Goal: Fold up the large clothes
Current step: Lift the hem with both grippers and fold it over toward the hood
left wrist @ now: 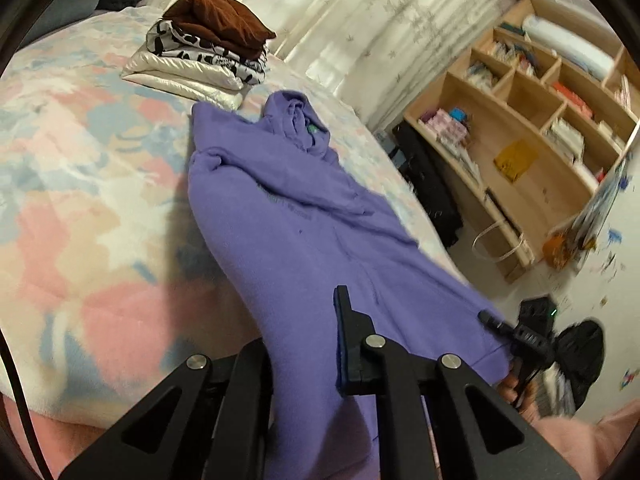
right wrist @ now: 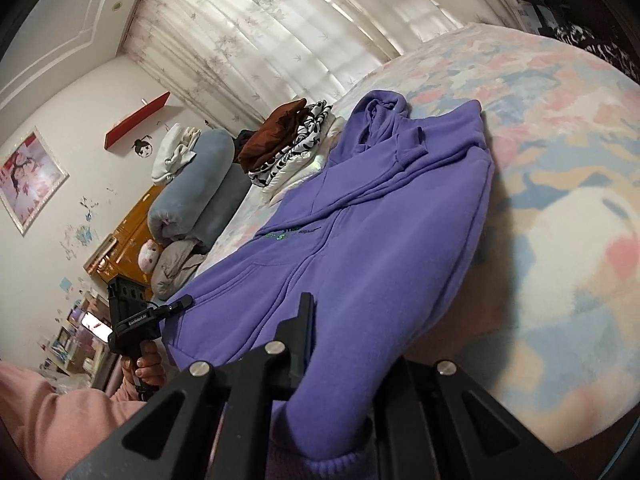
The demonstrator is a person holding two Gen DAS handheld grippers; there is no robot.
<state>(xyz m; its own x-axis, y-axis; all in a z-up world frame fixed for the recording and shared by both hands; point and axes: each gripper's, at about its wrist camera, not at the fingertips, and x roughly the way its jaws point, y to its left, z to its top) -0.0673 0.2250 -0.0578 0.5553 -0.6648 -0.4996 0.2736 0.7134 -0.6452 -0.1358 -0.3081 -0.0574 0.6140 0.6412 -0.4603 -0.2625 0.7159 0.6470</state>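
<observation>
Left wrist view, left to right. Bed [left wrist: 80, 168] fills the nine o'clock half, covered in a fleece blanket of pink, blue and cream patches. At eleven o'clock, a stack of folded clothes [left wrist: 204, 52]: brown garment on top, a black-and-white patterned one under it, a glossy cream one at the base. Purple hoodie [left wrist: 288, 216] lies lengthwise from the stack's near edge down to six o'clock, hood at the far end, sleeves folded in over the body, hem raised off the blanket. Left gripper [left wrist: 308, 344] is clamped on the hem fabric, jaws together with cloth between them. At four o'clock the right gripper [left wrist: 492, 320] pinches the hem's other corner. Pale leaf-print curtains [left wrist: 360, 8] at twelve to one o'clock. Open wooden shelf unit [left wrist: 532, 128] at two to three o'clock, compartments holding books and boxes; a yellow packet sits on the desk-level board.

Right wrist view. Framed pink picture [right wrist: 30, 178] and red wall shelf [right wrist: 138, 120] at nine to ten o'clock; rolled blue-grey bedding [right wrist: 196, 184] beside the stack. Right gripper [right wrist: 332, 384] bites the hoodie hem at six o'clock, jaws together on cloth. Blanket spreads to three o'clock.
</observation>
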